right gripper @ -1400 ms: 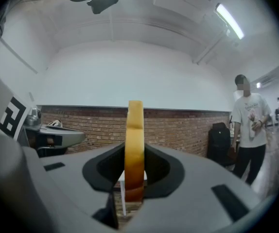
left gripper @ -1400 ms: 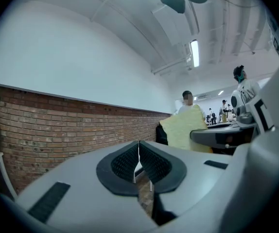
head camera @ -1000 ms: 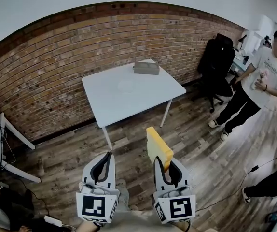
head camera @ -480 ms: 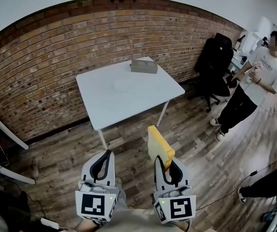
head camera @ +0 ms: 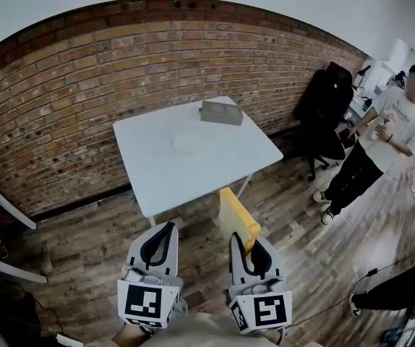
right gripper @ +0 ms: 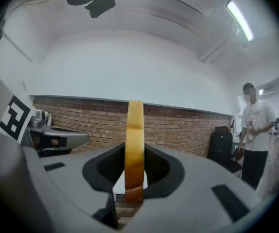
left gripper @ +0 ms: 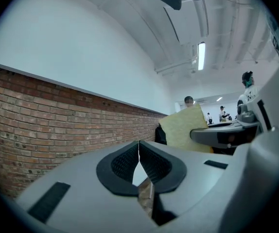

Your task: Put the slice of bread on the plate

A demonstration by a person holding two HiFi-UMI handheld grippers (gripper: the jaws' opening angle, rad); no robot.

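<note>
One slice of bread [head camera: 236,219] gripped, well apart from the plate [head camera: 186,144]

The right gripper [head camera: 246,247] had its jaws pinched on the slice, which stood upright on edge between the pads and rose above them. The left gripper [head camera: 158,246] had its jaws closed tip to tip, with nothing between them. Both hung over the wooden floor [head camera: 84,266], just short of the white table [head camera: 222,161]. The plate lay on the table, with a grey box [head camera: 220,112] near its far edge.
</note>
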